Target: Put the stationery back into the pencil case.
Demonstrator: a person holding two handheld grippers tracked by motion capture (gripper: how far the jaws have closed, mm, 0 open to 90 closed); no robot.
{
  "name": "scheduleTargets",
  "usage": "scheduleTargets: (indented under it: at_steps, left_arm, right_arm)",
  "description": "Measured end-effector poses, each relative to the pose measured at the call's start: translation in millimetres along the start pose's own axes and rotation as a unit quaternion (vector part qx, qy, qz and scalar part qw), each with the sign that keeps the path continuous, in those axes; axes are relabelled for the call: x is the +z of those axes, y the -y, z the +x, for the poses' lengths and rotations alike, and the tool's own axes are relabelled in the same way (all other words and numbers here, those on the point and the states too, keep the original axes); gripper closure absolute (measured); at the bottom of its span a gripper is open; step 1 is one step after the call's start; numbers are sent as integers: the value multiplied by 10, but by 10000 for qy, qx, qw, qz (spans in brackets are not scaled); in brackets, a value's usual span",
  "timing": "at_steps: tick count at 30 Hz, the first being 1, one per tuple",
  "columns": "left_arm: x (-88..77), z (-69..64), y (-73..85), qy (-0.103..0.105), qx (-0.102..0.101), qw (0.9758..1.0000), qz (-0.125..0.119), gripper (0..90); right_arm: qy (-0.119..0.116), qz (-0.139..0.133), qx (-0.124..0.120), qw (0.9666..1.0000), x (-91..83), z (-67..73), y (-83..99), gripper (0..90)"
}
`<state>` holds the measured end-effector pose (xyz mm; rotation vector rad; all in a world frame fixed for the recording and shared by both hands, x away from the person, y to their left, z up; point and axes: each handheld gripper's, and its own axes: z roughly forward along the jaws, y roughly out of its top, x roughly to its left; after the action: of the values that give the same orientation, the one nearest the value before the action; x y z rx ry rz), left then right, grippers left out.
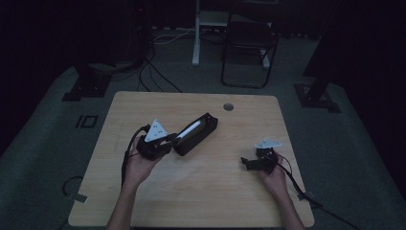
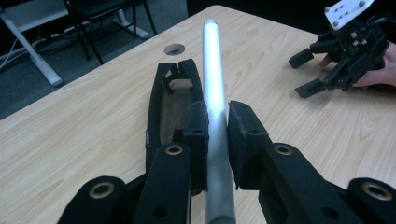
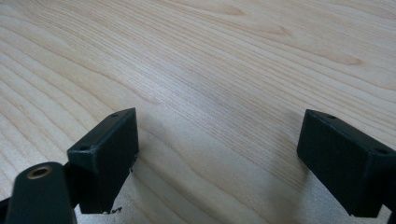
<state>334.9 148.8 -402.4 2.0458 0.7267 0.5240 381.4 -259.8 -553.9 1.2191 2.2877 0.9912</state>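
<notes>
Dim room, grey carpet, a folding chair at upper centre; light wooden table (image 1: 143, 201) across the middle of the high view. Item one, high view: left gripper (image 1: 168, 142) at centre left, pinching a white cylindrical tube (image 1: 190, 129) that lies along an open black case (image 1: 197, 134); right gripper (image 1: 245, 163) at lower right, resting low over bare wood, well apart from the case. Item two, left gripper view: pads pressed on the silver-white tube (image 2: 214, 88) near its lower third, tube running up the middle of the frame, the case (image 2: 161, 107) just left of it with its tan lining showing; the cable hole (image 2: 174, 49) beyond; right gripper (image 2: 306, 74) at upper right with jaws apart. Item three, right gripper view: jaws spread wide, nothing between them, wood grain beneath. Handling note, as a judgement: the step looks like seating the tube in, or drawing it from, the case. Keep the tube parallel to the case's long axis and the pinch firm but square, since a smooth round tube may roll or slip; the idle right gripper could steady the case's far end.
</notes>
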Motion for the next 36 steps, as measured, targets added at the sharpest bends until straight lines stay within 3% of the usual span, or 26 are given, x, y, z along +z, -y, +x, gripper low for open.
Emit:
scheduleTargets:
  at_steps: [20,36]
  left_arm:
    - [155,87,-61,-101,-47,9999,124,787]
    - [219,104,-208,-103,37,9998,144,788]
  right_arm:
    - [0,0,0,10000,0,0,0,128]
    - [2,-1,-3,10000,0,0,0,128]
